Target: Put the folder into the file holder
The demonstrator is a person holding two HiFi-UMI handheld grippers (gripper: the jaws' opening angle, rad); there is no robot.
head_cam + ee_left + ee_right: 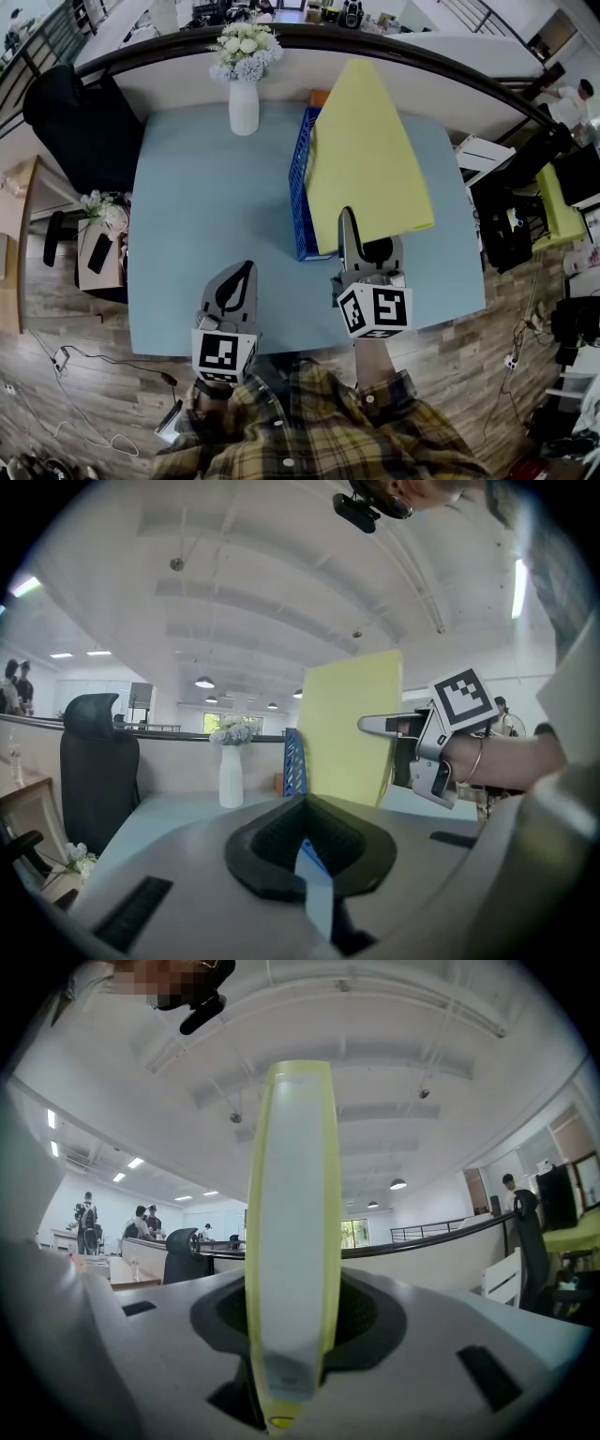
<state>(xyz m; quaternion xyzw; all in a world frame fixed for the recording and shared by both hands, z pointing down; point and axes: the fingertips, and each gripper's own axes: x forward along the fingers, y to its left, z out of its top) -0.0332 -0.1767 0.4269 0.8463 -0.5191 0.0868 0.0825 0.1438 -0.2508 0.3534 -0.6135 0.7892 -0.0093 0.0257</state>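
Note:
My right gripper [362, 249] is shut on the lower edge of a yellow folder [366, 159], which stands raised and tilted above the light blue table [197, 225]. The right gripper view has the folder's spine [286, 1222] edge-on between the jaws of that gripper [286, 1321]. Under the folder's left side stands the blue mesh file holder [299, 202], partly hidden by it. My left gripper [232, 286] hovers over the table's near edge, shut and empty. The left gripper view shows the folder [349, 728], the file holder [293, 761] and the right gripper [380, 725].
A white vase of flowers [244, 103] stands at the table's far side, left of the file holder. A black office chair [80, 122] sits off the far left corner. Cables and a small side table lie on the wooden floor to the left.

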